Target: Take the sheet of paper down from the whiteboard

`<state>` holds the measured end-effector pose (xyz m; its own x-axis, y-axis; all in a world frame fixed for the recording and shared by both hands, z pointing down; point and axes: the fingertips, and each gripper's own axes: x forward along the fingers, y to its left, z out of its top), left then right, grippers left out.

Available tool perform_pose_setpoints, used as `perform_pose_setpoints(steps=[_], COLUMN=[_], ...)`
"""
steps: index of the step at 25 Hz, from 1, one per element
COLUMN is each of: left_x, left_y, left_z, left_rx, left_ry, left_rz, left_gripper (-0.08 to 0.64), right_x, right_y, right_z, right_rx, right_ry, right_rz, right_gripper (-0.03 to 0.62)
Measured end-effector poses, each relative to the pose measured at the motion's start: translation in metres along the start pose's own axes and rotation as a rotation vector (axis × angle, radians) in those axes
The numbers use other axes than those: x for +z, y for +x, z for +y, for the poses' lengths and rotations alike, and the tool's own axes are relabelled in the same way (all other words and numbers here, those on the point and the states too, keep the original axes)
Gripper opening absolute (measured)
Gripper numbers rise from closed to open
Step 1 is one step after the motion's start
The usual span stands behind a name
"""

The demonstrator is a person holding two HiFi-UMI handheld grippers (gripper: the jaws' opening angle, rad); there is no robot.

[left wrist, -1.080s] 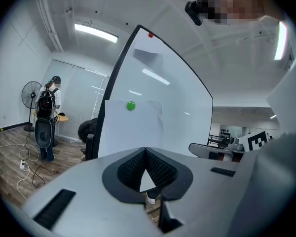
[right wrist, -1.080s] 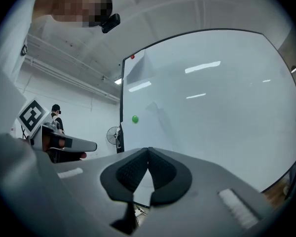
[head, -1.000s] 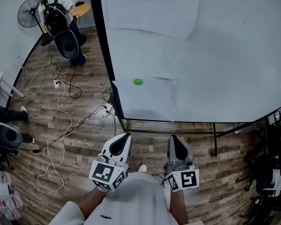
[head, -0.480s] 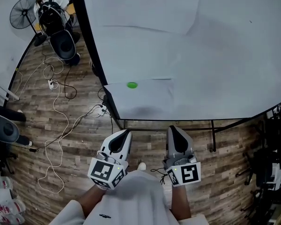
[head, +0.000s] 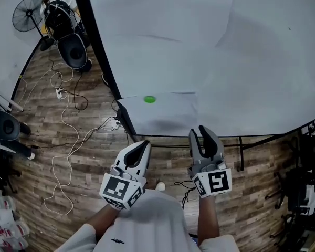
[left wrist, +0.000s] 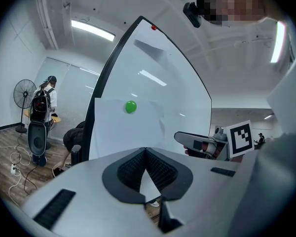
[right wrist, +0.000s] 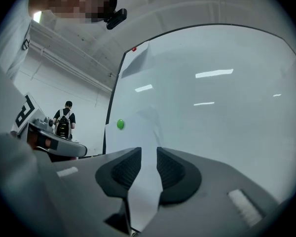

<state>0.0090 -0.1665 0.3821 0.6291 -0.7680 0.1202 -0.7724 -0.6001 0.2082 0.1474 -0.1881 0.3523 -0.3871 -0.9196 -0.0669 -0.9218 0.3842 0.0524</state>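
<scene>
1. Black ribbed pads on your left gripper (left wrist: 145, 154) are pressed together with nothing between them. The shell around them is smooth grey plastic.
2. Your right gripper (right wrist: 148, 164) has the same ribbed pads. Its jaws are opening, and the gap between them holds nothing; the paper only shows through it from further off.
3. Both grippers hang short of the board, with open air between their tips and the sheet.
4. Your sheet of paper (head: 163, 114) is a flat, matte white rectangle, low on the left part of the whiteboard (head: 252, 62). A round green magnet (head: 149, 99) pins it near its top edge.
5. The whiteboard is glossy and mirrors the ceiling lights. The sheet's left edge lies just beside the board's black frame (head: 97, 46), and its bottom edge sits near the lower rail.
6. Below is a wood-plank floor (head: 163, 164). White cables (head: 68, 135) loop across it to your left, and a standing fan (head: 25, 18) and a person with a backpack (head: 58, 9) are well apart at the far left.
</scene>
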Motion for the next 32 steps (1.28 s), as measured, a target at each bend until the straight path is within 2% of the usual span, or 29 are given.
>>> perform_pose_setpoints(steps=[9,19,25,26,30,32], left_x=[-0.006,-0.020,-0.026,-0.027,-0.026,-0.025], left_y=[0.011,0.023,0.029,0.030,0.030,0.030], left_z=[-0.002,0.002,0.004,0.005,0.009,0.011], left_rx=[0.002,0.011,0.015,0.016,0.017,0.018], left_ry=[-0.008,-0.034,-0.036,-0.036,-0.037,-0.040], left_rz=[0.025,0.066,0.079,0.079,0.077,0.072], left_gripper=[0.006,0.006,0.006,0.006,0.006,0.006], right_x=[-0.043,-0.089,-0.097,-0.097,-0.095,-0.093], right_y=[0.014,0.027,0.030,0.031,0.033,0.033], right_z=[-0.028,-0.042,-0.038,-0.036,-0.029,-0.026], right_rx=[-0.007,0.039,0.074,0.077,0.077,0.079], right_ry=[0.005,0.024,0.032,0.028,0.011,0.005], right_rz=[0.109,0.221,0.225,0.224,0.217,0.220], right_gripper=[0.132,0.133,0.132,0.124,0.017,0.012])
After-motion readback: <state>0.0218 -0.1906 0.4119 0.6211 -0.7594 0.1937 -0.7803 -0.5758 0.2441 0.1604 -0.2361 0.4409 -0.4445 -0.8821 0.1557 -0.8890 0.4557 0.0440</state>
